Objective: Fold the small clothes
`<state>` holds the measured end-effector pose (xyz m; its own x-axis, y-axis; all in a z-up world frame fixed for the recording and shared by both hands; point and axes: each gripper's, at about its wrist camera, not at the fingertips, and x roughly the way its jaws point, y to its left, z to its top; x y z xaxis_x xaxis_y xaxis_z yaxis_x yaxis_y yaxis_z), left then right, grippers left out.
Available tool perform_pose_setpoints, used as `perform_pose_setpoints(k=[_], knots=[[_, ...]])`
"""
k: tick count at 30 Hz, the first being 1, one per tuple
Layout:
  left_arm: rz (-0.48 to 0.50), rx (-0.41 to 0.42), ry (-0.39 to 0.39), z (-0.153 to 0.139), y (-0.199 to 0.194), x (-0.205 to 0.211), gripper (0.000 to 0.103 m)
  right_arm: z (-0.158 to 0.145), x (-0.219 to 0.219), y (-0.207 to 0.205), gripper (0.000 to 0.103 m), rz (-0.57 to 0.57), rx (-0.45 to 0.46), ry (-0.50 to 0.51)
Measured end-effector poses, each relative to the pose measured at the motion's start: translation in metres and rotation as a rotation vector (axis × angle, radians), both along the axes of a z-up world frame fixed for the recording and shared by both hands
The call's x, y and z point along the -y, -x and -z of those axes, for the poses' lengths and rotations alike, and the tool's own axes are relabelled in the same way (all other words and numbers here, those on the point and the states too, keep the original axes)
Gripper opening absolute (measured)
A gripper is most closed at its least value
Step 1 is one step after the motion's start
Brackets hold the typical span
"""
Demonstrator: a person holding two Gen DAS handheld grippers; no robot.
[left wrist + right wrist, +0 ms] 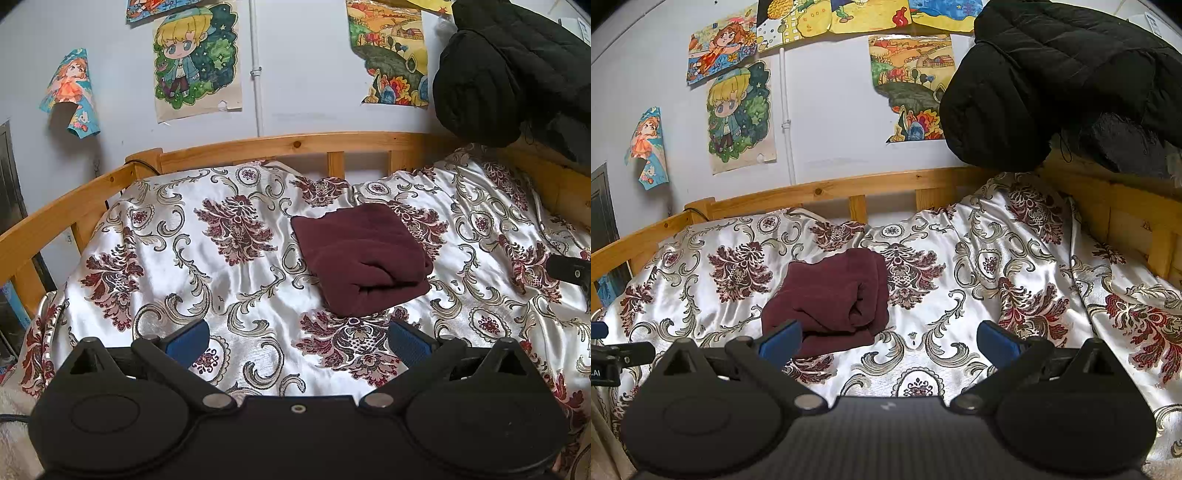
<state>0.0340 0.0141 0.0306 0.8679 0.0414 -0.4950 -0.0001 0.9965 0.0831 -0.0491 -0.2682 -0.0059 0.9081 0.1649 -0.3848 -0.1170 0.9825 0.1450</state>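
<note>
Now the folded cloth (360, 258) lies far of both tongs, spread apart and empty; a careless nudge could unroll it.

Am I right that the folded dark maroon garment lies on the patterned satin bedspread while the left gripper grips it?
Not quite. The left wrist view shows the left gripper open and short of the folded dark maroon garment, which does lie on the patterned satin bedspread.
</note>
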Motion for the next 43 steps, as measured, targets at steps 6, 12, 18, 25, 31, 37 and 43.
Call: perform_pose_setpoints(k=[6, 12, 18, 25, 31, 37, 43], knots=[[0.0, 0.0, 0.0, -0.0001, 0.0002, 0.0003, 0.102, 0.0002, -0.0001, -0.0002, 0.103, 0.0, 0.0, 0.0], [-0.001, -0.001, 0.0, -0.0001, 0.0, 0.0008, 0.102, 0.0004, 0.0002, -0.0003, 0.103, 0.0, -0.001, 0.0], [-0.001, -0.001, -0.001, 0.0002, -0.0001, 0.0013, 0.102, 0.0002, 0.0, -0.0003, 0.103, 0.0, -0.002, -0.001], [0.002, -0.003, -0.001, 0.0005, -0.0002, 0.0007, 0.102, 0.0001, 0.0001, -0.0005, 0.103, -0.001, -0.003, -0.002], [0.005, -0.006, -0.004, 0.0017, -0.0008, 0.0007, 0.102, -0.0003, 0.0005, -0.0005, 0.103, -0.001, -0.002, -0.002], [0.005, -0.011, -0.003, 0.0018, -0.0012, 0.001, 0.102, 0.0003, -0.0012, 0.0, 0.103, 0.0, 0.0, -0.006], [0.009, -0.013, -0.002, 0.0022, -0.0015, -0.0007, 0.102, 0.0006, -0.0053, 0.0025, 0.103, 0.003, 0.002, -0.009]])
